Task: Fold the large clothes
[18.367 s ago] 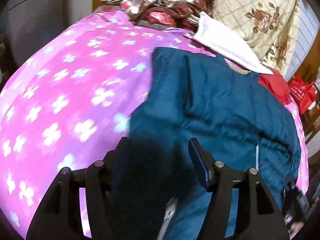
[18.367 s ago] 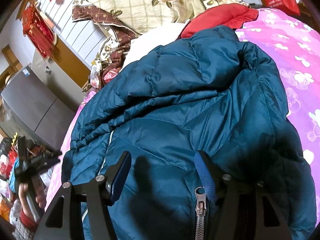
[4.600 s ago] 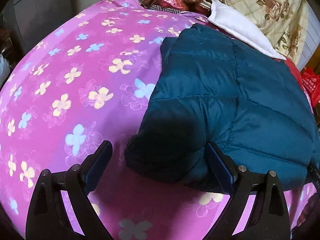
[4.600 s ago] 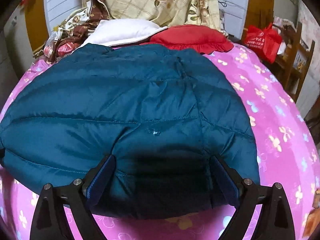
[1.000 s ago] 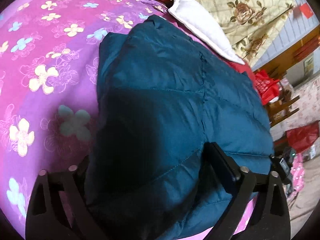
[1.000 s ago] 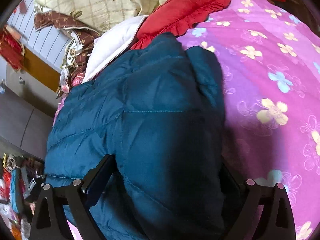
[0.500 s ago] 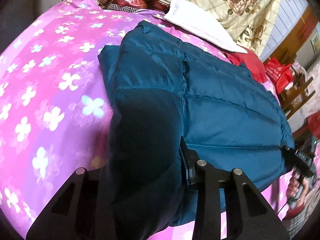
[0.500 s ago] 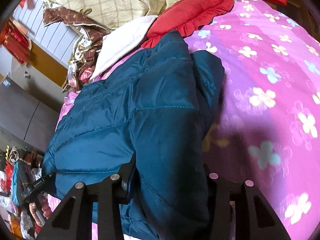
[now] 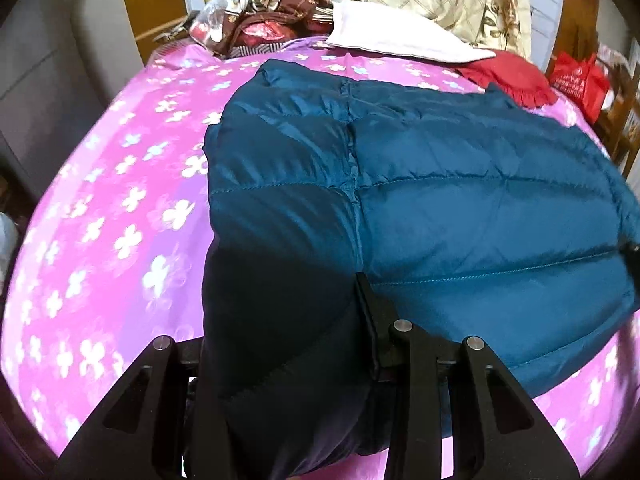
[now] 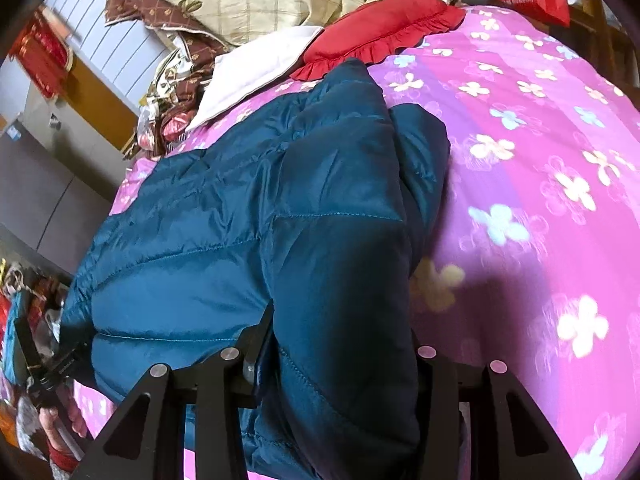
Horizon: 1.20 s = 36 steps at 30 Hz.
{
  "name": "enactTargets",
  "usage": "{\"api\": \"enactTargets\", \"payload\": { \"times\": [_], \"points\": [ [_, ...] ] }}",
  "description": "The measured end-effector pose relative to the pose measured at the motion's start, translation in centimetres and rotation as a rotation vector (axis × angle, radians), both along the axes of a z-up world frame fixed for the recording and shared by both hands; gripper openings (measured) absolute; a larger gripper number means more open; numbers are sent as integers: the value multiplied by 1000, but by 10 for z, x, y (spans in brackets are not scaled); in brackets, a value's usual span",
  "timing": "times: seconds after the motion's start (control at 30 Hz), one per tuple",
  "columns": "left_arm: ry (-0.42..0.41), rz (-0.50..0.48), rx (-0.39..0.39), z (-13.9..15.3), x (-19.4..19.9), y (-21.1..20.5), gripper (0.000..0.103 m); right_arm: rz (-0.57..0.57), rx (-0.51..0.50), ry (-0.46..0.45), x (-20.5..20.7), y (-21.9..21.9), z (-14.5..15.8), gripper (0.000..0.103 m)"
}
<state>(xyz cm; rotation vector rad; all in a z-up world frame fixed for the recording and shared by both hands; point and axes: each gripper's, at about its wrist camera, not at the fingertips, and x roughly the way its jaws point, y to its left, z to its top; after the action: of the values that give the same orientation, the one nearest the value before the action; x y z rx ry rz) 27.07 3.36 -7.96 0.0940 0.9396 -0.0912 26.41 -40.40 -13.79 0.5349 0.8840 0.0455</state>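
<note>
Both grippers, L & R, clamp teal jacket; on pink sheet.

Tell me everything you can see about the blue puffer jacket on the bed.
The jacket is a teal-blue quilted puffer with a slightly shiny shell and stitched horizontal channels crossed by a vertical seam. It lies folded into a thick, puffy bundle on the pink flowered bedspread, its far edge near the white pillow and red ruffled cushion. The left gripper and right gripper each have their jaws closed on a near corner, one at each end. No zipper or sleeves show.
</note>
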Motion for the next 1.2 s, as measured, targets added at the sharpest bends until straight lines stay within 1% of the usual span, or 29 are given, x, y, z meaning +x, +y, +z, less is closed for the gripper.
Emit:
{"api": "enactTargets", "payload": {
  "times": [0.17,0.37,0.5,0.67,0.9,1.2],
  "points": [
    [-38,24,58,-7,-22,-5,33,-1,-47,-2,-13,10,-3,43],
    [-71,48,107,-10,-38,-10,33,-3,-26,-1,-23,10,-8,44],
    [-84,55,132,-9,-48,-11,33,-3,-32,1,-28,13,-7,44],
    [-78,59,115,-8,-54,-8,33,2,-25,-2,-34,14,-7,44],
    [-82,58,133,-8,-55,-11,33,-2,-18,-7,-38,14,-9,44],
    [-82,64,133,-9,-59,-11,33,1,-20,-6,-41,15,-9,44]
  ]
}}
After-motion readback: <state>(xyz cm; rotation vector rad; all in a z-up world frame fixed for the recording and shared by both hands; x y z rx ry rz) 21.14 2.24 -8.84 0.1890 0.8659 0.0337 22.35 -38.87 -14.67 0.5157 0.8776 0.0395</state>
